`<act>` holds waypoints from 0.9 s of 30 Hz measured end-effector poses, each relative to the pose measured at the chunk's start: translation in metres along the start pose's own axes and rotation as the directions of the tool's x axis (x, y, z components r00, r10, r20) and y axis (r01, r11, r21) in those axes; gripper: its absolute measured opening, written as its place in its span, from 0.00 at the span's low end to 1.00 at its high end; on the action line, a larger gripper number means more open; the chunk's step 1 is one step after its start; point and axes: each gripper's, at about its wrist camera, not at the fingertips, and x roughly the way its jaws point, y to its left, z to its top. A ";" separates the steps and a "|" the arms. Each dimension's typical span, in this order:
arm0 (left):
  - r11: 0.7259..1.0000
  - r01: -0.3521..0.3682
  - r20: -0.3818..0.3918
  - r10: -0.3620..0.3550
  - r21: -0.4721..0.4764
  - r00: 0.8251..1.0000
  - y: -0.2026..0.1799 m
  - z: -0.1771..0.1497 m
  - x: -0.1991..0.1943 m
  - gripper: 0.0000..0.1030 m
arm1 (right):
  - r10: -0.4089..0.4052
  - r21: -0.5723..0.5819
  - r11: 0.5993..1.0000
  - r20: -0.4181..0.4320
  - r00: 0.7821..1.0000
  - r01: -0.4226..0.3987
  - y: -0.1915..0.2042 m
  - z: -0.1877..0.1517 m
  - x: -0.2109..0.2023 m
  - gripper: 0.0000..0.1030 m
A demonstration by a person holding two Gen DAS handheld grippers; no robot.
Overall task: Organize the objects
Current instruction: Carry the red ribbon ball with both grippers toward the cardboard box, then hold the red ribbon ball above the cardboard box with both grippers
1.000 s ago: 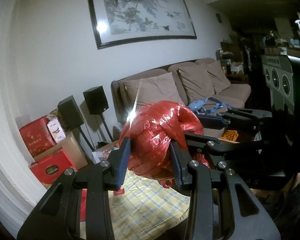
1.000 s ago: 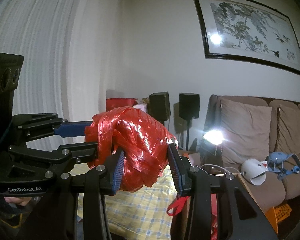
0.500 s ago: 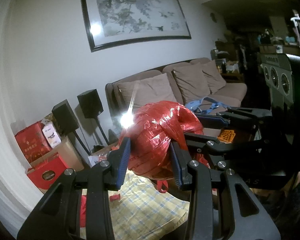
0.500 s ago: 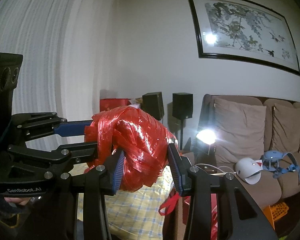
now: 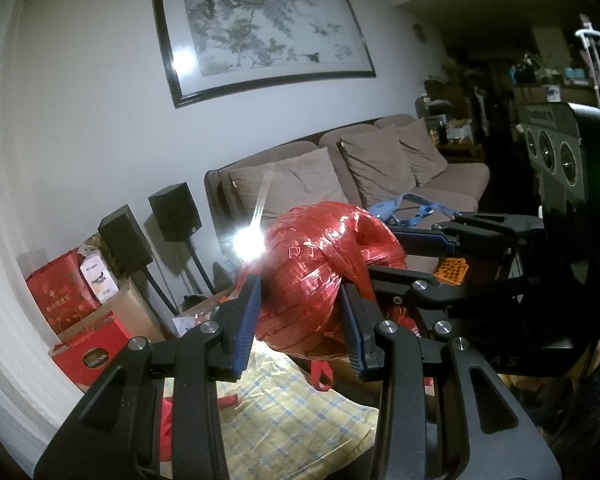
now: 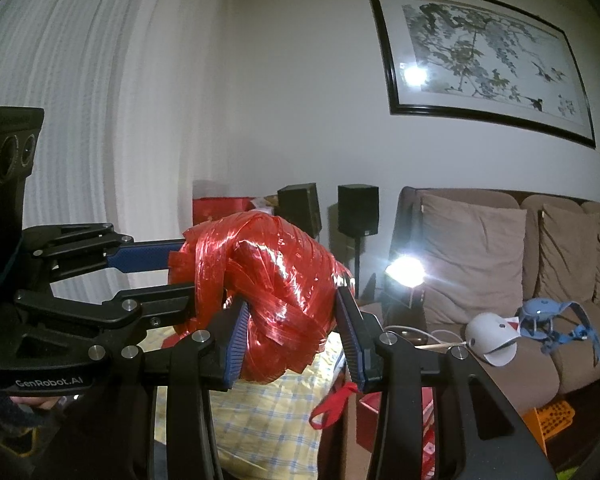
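A: Where is the red ribbon ball (image 5: 320,276) now?

B: It is in the air, above the yellow checked cloth (image 5: 300,420). Both claws pinch it. The left gripper (image 5: 300,320) has its blue pads pressed on the two sides of the ball, and the right gripper (image 6: 290,332) presses on it too.

A: From which side does the other claw come?

B: In the left wrist view the right gripper (image 5: 420,256) reaches in from 3 o'clock. In the right wrist view the left gripper (image 6: 160,276) reaches in from 9 o'clock. Its fingers go into the ribbon folds.

A: And what is around?

B: A red loop (image 6: 332,404) hangs under the ball at 6 o'clock. Behind, at 3 o'clock in the right wrist view, a brown sofa (image 6: 500,260) carries a white object (image 6: 492,336) and a blue strap thing (image 6: 556,320). Two black speakers (image 6: 358,210) stand at 12 o'clock, beside red boxes (image 5: 64,296).
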 end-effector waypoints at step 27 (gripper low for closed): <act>0.999 0.044 0.003 -0.045 0.020 0.999 -0.014 0.012 0.018 0.35 | -0.047 0.009 0.999 -0.019 0.999 0.047 -0.023 0.002 -0.008 0.41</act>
